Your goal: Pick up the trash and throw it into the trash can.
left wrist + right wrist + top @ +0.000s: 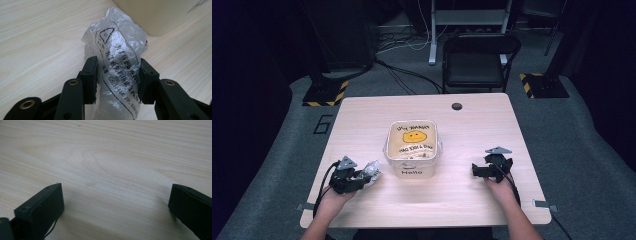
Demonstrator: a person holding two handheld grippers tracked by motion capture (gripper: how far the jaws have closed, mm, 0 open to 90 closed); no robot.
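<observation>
- Left gripper (364,177) is squeezing a crumpled clear plastic bag (372,171) between its two black jaws, near the front left of the tabletop (362,120).
- Up close, the left gripper view is showing black printed writing and a triangle mark on the plastic bag (117,57), which the high view is too far off to show.
- That bag is sitting just beside the tub (155,15), whose pale wall is peeking in at the top of the left gripper view.
- Right gripper (475,171) is resting low over the front right of the tabletop, with its jaws spread wide and nothing between them.
- Its own view is showing just bare wood grain on the tabletop (107,160) between the two jaws.
- From the high view, the tub (413,148) is standing in the middle of the tabletop, with "Hello" written on its front.
- Something flat and tan with a yellow smiley face is lying on top of or inside the tub; I cannot tell which.
- A black chair (479,60) is standing on the floor behind the tabletop.
</observation>
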